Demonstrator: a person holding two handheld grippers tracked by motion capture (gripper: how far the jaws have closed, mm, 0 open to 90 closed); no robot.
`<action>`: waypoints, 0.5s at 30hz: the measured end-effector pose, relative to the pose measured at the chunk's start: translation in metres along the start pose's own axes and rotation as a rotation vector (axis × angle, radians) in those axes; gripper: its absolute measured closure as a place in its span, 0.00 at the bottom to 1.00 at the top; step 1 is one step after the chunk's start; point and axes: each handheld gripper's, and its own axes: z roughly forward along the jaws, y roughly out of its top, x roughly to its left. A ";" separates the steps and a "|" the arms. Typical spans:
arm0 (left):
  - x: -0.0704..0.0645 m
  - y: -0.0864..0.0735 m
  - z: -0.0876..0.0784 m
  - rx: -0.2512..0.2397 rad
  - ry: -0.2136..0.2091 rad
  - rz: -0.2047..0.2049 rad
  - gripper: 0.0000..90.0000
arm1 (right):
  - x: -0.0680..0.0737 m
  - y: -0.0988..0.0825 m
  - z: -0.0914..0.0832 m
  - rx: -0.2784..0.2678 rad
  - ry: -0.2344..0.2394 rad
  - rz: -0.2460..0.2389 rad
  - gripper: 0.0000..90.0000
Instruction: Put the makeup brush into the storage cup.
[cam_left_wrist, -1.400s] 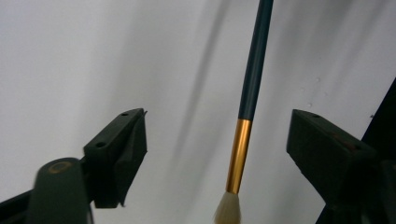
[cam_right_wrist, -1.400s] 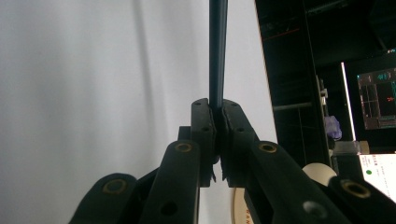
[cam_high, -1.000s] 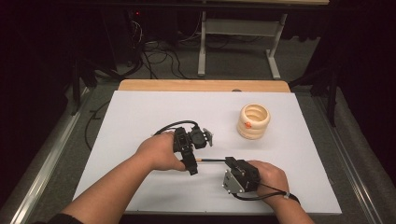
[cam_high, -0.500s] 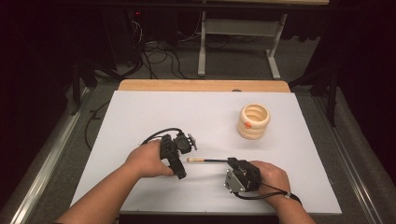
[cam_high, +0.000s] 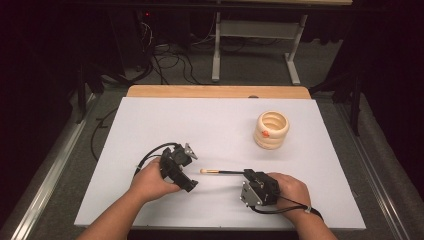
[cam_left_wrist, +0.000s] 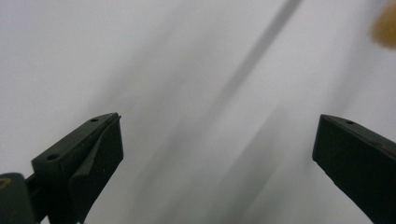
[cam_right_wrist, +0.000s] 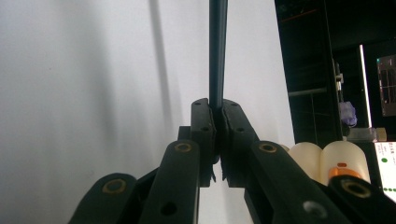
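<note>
A thin dark stick (cam_high: 227, 173) with a tan tip (cam_high: 205, 171) lies level just above the white mat (cam_high: 210, 125), pointing left. My right gripper (cam_high: 248, 176) is shut on its right end; in the right gripper view the jaws pinch the stick (cam_right_wrist: 218, 46) between them (cam_right_wrist: 217, 109). My left gripper (cam_high: 192, 169) hovers just left of the tan tip, open, nothing between its jaws. The left gripper view has those jaws wide apart (cam_left_wrist: 219, 135) over the mat, with the blurred stick (cam_left_wrist: 261, 51) and tan tip (cam_left_wrist: 385, 23) beyond them.
A cream ribbed ring-shaped holder (cam_high: 271, 130) with an orange mark stands on the mat at the back right, also at the right edge (cam_right_wrist: 322, 161) of the right gripper view. A wooden table edge (cam_high: 215, 91) lies behind the mat. Cables and desk legs (cam_high: 216, 45) sit on the floor beyond.
My left gripper has moved left and down towards the mat, away from the stick's tip, which now shows free. The right gripper and the stick have kept still.
</note>
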 end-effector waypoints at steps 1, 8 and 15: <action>0.000 -0.003 0.001 -0.014 0.007 -0.006 0.03 | 0.000 0.000 0.000 0.006 0.003 0.007 0.97; 0.003 -0.023 0.007 -0.107 0.007 -0.073 0.03 | 0.000 -0.001 0.000 0.000 -0.001 0.019 0.97; 0.006 -0.039 0.007 -0.247 0.024 -0.168 0.04 | -0.002 -0.002 0.001 0.000 0.006 0.051 0.97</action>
